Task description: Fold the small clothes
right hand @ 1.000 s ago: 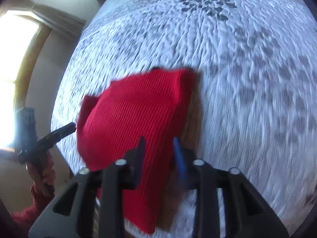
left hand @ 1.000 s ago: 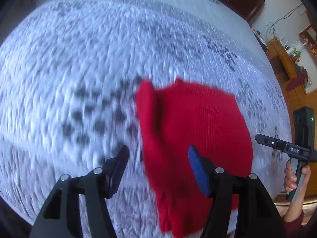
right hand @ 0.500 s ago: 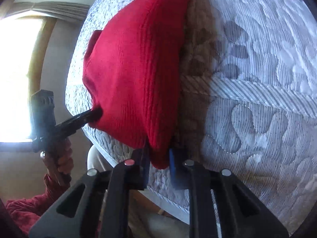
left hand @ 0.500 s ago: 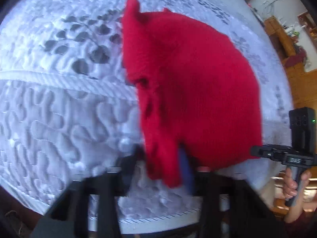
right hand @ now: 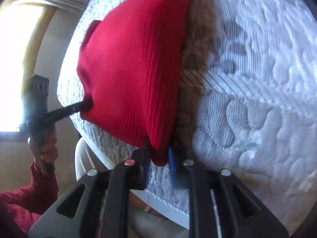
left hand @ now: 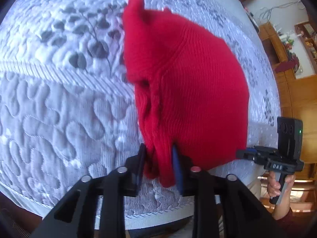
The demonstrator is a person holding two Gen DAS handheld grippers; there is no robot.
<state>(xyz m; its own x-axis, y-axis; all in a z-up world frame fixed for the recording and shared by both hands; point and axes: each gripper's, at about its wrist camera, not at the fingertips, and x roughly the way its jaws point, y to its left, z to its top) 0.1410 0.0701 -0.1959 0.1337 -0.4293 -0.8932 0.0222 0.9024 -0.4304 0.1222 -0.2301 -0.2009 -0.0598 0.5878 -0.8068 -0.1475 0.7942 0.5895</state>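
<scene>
A red knitted garment (left hand: 188, 91) lies partly folded on the white quilted mattress (left hand: 59, 119), its near edge at the mattress's front edge. My left gripper (left hand: 158, 162) is shut on the garment's near left corner, where the knit is bunched. My right gripper (right hand: 157, 158) is shut on the near right corner of the red garment (right hand: 134, 75). In the left wrist view the right gripper (left hand: 245, 154) shows gripping the garment's right corner. In the right wrist view the left gripper (right hand: 87, 103) shows at the garment's left corner.
The mattress has a grey leaf pattern (left hand: 83, 45) and a corded front edge (left hand: 154, 214). Wooden furniture (left hand: 293, 75) stands to the right. A bright window (right hand: 17, 63) is at the left of the right wrist view. The person's legs are below the mattress edge.
My left gripper closed from open onto the garment's left corner. Both grippers drew back toward the mattress's front edge, pulling the red garment with them.
</scene>
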